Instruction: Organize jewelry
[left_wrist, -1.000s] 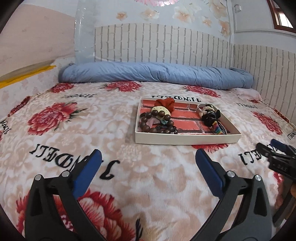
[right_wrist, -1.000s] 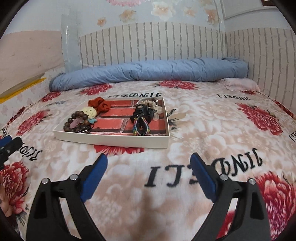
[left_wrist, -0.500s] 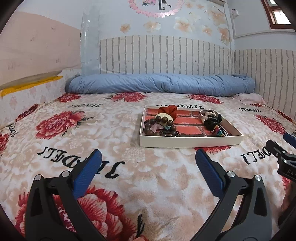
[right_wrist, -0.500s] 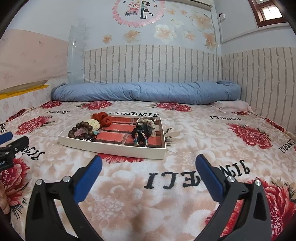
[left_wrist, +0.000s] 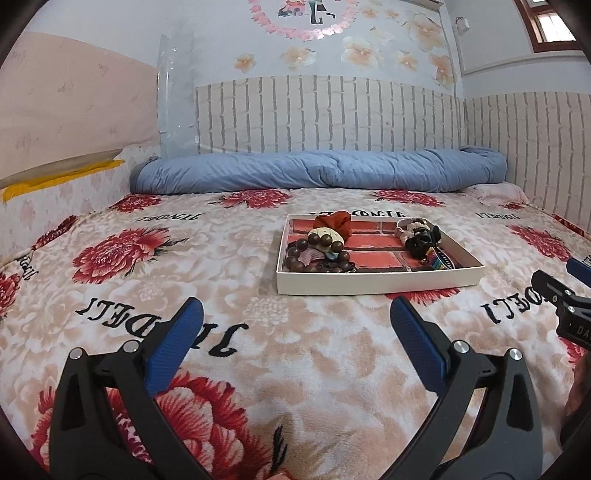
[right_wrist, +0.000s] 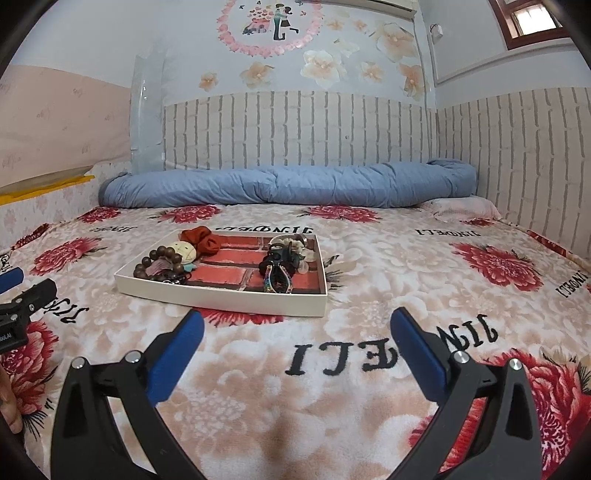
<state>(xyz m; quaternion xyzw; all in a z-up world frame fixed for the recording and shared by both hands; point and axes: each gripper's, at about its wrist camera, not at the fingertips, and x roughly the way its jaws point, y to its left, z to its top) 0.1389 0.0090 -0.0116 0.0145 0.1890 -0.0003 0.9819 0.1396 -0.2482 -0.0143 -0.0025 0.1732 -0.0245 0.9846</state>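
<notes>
1. I have the left gripper (left_wrist: 295, 325) spread wide with nothing between its blue pads, hovering low over the flowered blanket (left_wrist: 207, 258) – ready, I judge, for a first pick.
2. The right gripper (right_wrist: 295, 332) is likewise spread wide and empty, aimed just right of the tray (right_wrist: 221, 295), so either hand can go in.
3. The jewelry sits in that shallow white tray, well ahead of both grippers on the bed.
4. It lies in two heaps: a dark wooden bead bracelet (left_wrist: 306, 254) with a red scrunchie (left_wrist: 332, 221) at the left end, black and multicoloured pieces (left_wrist: 424, 240) at the right – the middle bare, which leaves room for sorting.
5. Nothing looks sorted yet, as I judge it.
</notes>
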